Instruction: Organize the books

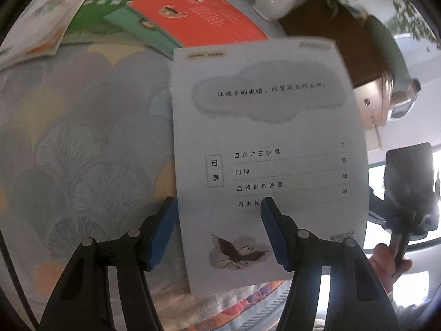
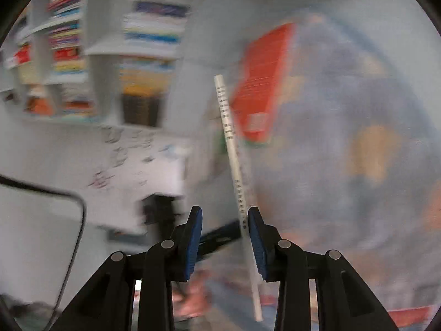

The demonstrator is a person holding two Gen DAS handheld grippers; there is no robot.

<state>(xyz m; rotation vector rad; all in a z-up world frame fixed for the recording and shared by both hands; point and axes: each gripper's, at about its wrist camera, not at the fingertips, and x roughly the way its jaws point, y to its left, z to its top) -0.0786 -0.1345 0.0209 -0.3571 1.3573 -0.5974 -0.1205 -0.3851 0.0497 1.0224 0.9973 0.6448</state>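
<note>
Patterned bedspread (image 1: 82, 138) carries the loose books: beyond the white booklet (image 1: 264, 149), the red book (image 1: 198, 19) overlaps others, unsorted. White shelf unit (image 2: 110, 49) already holds stacked books. Left hand-held gripper (image 1: 217, 231) stands half-open, empty. Right hand-held gripper (image 2: 224, 245), narrow, has the booklet between slack pads.
</note>
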